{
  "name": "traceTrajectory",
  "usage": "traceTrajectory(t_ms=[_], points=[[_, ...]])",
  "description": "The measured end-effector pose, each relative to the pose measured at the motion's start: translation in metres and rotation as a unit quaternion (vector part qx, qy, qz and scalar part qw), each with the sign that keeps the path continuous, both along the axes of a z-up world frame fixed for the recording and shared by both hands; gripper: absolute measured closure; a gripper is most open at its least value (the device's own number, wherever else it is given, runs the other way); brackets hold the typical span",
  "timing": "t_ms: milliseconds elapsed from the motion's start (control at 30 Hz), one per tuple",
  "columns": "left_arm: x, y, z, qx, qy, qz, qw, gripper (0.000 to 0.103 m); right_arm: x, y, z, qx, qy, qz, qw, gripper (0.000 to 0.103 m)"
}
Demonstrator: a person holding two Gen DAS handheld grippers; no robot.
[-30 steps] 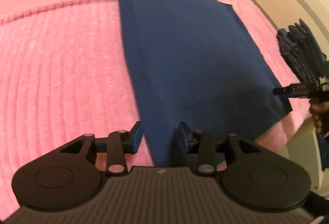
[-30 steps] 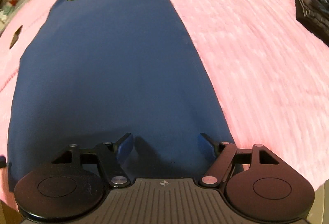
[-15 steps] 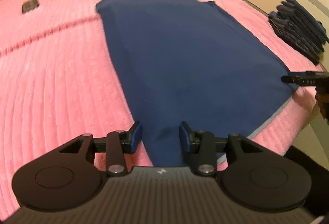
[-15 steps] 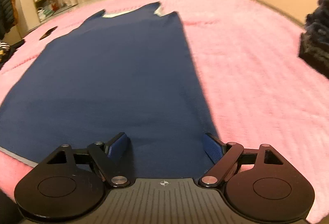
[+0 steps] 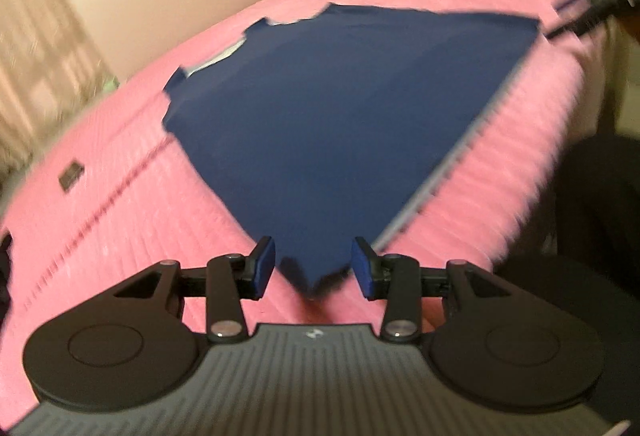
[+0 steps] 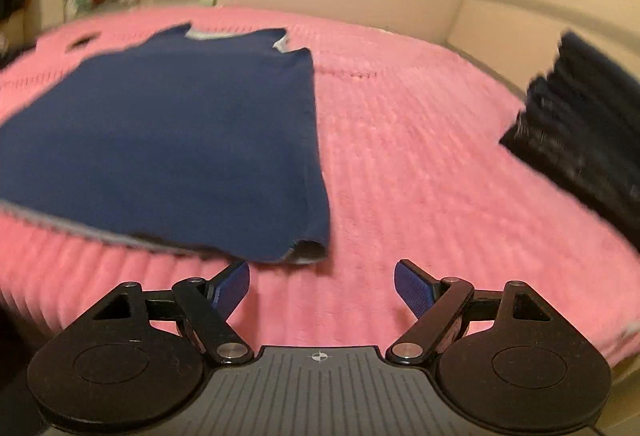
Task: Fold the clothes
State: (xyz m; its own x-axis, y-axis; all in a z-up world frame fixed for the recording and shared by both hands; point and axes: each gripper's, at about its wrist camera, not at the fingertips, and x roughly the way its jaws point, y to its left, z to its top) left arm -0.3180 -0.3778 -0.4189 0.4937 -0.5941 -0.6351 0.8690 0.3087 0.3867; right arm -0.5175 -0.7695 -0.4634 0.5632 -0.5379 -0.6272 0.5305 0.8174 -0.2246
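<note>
Navy sleeveless fabric garment (image 5: 340, 115) lies flat on pink ribbed bedspread (image 6: 420, 163). Left gripper (image 5: 313, 268) spread apart, straddling near hem corner. Right gripper (image 6: 322, 286) spread wide, just short of hem.

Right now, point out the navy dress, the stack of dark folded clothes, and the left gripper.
navy dress (image 6: 180, 123), right wrist view, middle of the fabric.
stack of dark folded clothes (image 6: 580, 131), right wrist view, its side.
left gripper (image 5: 313, 268), left wrist view, between fingertips.

Both low; sharing navy garment (image 5: 340, 107).
</note>
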Motion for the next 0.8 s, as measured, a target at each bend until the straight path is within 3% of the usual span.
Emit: traceTrajectory(t_ms=[67, 233, 367, 467, 567, 700, 800], points=[[-0.01, -0.003, -0.003, 0.009, -0.018, -0.014, 0.9997, 0.066, 0.001, 0.007, -0.003, -0.045, 0.029, 0.022, 0.998, 0.033], [-0.014, -0.006, -0.009, 0.009, -0.021, -0.021, 0.9995, 0.065, 0.017, 0.009, -0.018, -0.115, 0.092, 0.068, 0.987, 0.034], [-0.011, -0.004, -0.009, 0.004, -0.021, -0.02, 0.9996, 0.064, 0.02, 0.012, -0.018, -0.108, 0.071, 0.081, 0.988, 0.034], [-0.01, 0.0, -0.01, 0.004, -0.021, -0.017, 0.9996, 0.063, 0.026, 0.022, -0.022, -0.132, 0.081, 0.108, 0.982, 0.034], [-0.011, 0.004, -0.01, 0.007, -0.029, -0.019, 0.9994, 0.059, 0.027, 0.028, -0.032, -0.18, 0.117, 0.129, 0.968, 0.034], [-0.014, 0.01, -0.01, 0.022, -0.044, -0.021, 0.9986, 0.057, 0.026, 0.031, -0.049, -0.265, 0.171, 0.157, 0.936, 0.034], [-0.016, 0.015, -0.012, 0.025, -0.047, -0.017, 0.9984, 0.055, 0.027, 0.036, -0.054, -0.296, 0.181, 0.185, 0.919, 0.034]])
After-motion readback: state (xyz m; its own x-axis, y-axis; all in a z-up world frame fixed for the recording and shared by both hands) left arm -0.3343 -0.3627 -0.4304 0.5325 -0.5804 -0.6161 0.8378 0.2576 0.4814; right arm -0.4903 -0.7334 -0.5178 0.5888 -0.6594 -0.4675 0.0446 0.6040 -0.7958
